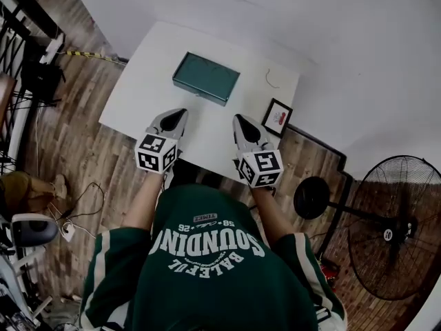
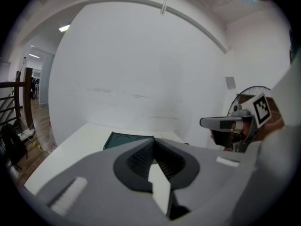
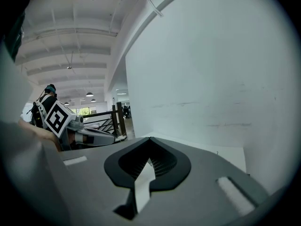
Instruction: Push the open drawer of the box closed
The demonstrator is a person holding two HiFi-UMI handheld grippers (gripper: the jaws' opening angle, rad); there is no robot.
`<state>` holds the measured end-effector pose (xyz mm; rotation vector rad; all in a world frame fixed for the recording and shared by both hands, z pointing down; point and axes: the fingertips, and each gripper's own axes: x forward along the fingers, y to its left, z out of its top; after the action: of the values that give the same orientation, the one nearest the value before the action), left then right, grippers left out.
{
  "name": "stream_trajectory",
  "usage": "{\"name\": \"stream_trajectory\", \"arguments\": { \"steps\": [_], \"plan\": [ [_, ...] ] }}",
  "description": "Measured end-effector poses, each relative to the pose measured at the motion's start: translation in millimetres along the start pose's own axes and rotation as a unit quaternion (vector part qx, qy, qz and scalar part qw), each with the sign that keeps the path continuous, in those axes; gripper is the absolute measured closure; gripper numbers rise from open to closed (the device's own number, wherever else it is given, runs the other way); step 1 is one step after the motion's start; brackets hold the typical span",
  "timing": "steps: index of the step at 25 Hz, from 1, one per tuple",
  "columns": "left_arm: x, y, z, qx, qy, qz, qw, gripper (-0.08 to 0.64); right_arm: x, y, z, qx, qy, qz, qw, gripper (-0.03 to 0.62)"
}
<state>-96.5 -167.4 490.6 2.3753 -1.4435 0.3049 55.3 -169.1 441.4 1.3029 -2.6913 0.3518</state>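
1. White bench (image 1: 151,61) stands against a white wall (image 1: 275,12), on a wood floor (image 1: 83,136).
2. Green box (image 1: 205,78) lies toward the bench's far side; its drawer is too small to read.
3. Left tongs (image 1: 180,113) and right tongs (image 1: 238,118) are both pinched together and empty, over the near edge, apart from the box.
4. Framed picture (image 1: 277,117) at the bench's right end; fan (image 1: 396,226) beyond it.

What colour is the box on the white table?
The box is dark teal green; the head view shows it best.
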Motion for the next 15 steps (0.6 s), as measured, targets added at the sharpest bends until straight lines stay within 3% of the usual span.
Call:
{"name": "stream_trajectory", "arguments": {
  "steps": [15],
  "plan": [
    [-14, -7, 0, 0.003, -0.007, 0.013, 0.9999, 0.508, -7, 4, 2, -0.003, -0.006, 0.006, 1.0, 0.591]
  ]
}}
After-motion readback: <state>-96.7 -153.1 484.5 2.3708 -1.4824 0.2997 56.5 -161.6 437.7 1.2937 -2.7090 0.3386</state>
